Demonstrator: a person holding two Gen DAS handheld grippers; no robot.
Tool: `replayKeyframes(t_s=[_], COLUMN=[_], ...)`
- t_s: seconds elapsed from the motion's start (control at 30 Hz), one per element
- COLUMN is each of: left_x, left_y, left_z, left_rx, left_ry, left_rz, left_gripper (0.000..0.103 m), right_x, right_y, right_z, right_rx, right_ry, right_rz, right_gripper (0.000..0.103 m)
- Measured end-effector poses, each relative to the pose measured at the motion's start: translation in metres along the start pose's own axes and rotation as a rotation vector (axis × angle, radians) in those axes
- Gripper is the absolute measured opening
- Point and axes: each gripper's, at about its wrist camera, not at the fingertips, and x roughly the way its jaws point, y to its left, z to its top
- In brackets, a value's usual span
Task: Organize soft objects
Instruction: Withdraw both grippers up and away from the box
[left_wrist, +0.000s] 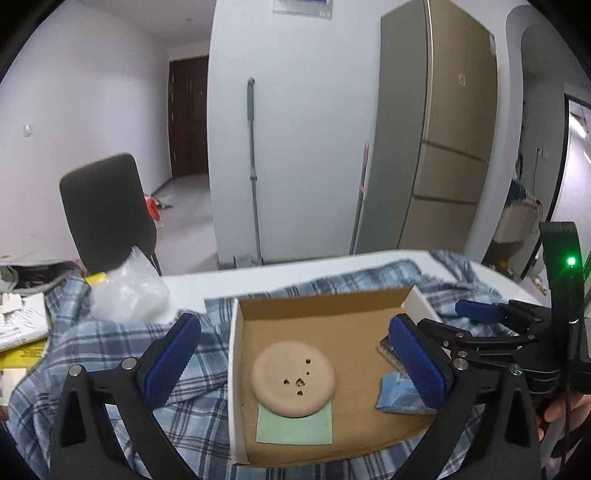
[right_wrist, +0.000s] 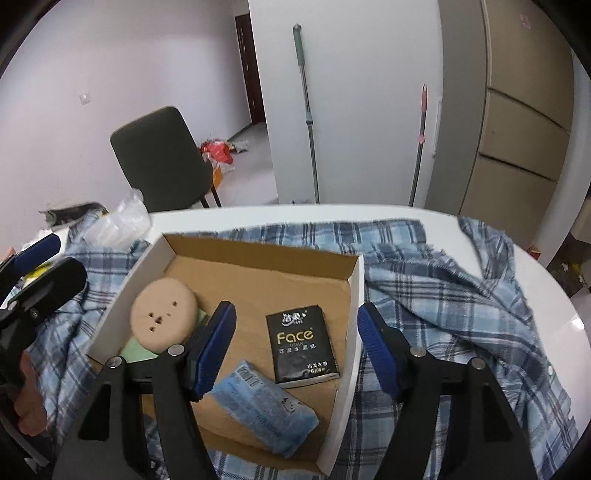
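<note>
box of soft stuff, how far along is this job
Done: the cardboard box holds the round tan sponge on a green cloth, a black tissue pack and a blue pack. In hand: nothing; the left hand-held gripper and right hand-held gripper are open. Left: no loose soft item visible on the plaid cloth.

Home, prob. dining area: fridge (left_wrist: 443, 147), mops (right_wrist: 306, 110) vs wall, chair (right_wrist: 162, 158), table (right_wrist: 554, 314).

A shallow open cardboard box (right_wrist: 352, 295) is set on a blue plaid cloth (right_wrist: 443, 295) spread over a white round table (right_wrist: 554, 314). Inside, a round beige sponge puff (right_wrist: 162, 317) is laid on a pale green square pad (left_wrist: 295, 424) (left side); a black tissue packet (right_wrist: 301, 347) and a blue tissue packet (right_wrist: 264, 410) are placed to its right.
</note>
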Motion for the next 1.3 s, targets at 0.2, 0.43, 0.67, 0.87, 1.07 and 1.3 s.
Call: replayKeyframes(t_s=[0.2, 0.43, 0.67, 0.87, 1.07, 1.3], left_x=[-0.050, -0.122, -0.177, -0.219, -0.222, -0.203], left_y=[-0.006, -0.012, -0.012, -0.017, -0.012, -0.002], left_z=[0.011, 0.009, -0.006, -0.044, -0.070, -0.101], left_rx=[0.028, 0.051, 0.049, 0.064, 0.049, 0.032], left_ry=[-0.104, -0.237, -0.298, -0.349, -0.320, -0.265], left_rz=[0.020, 0.045, 0.050, 0.076, 0.085, 0.124], left_gripper=[0.103, 0.103, 0.103, 0.103, 0.103, 0.103], right_x=[-0.051, -0.115, -0.155, -0.164, -0.161, -0.145], right_y=[0.018, 0.042, 0.053, 0.053, 0.055, 0.055], right_z=[0.005, -0.005, -0.028, -0.052, -0.074, -0.097], right_rx=[-0.027, -0.074, -0.102, -0.108, -0.144, -0.166], right_ry=[-0.102, -0.211, -0.257, -0.246, -0.246, -0.211], right_rz=[0.020, 0.052, 0.085, 0.099, 0.103, 0.100], right_gripper=[0.068, 0.069, 0.072, 0.073, 0.075, 0.075])
